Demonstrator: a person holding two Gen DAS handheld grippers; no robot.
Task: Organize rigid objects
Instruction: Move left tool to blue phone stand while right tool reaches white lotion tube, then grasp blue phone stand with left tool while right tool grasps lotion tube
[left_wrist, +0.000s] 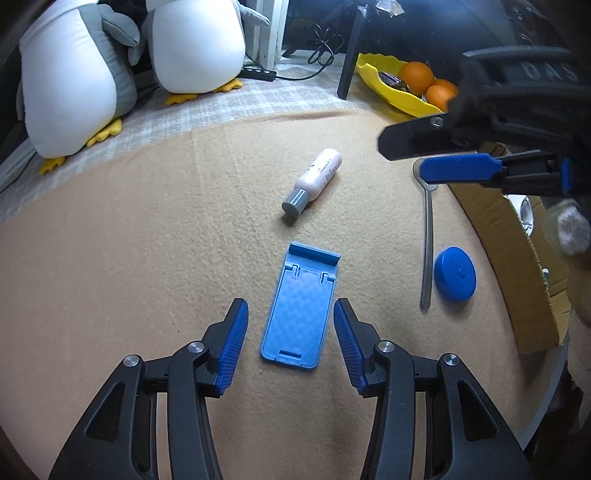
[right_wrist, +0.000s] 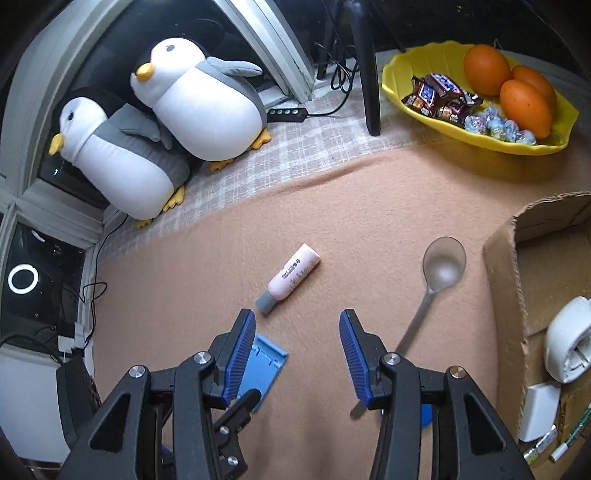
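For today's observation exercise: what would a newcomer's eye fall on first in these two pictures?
Probably the two plush penguins leaning together at the back, and the yellow bowl of oranges and sweets at the far right. Closer in, on the tan cloth, the blue phone stand lies flat between the open left gripper fingers.

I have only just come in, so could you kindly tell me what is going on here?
A person is tidying small items off a tan blanket with a handheld tool in each hand. The left tool hangs open astride a blue phone stand, without pressing on it. The right tool is open and empty above the blanket. A small bottle, a spoon and a blue round case lie loose, not yet in the cardboard box.
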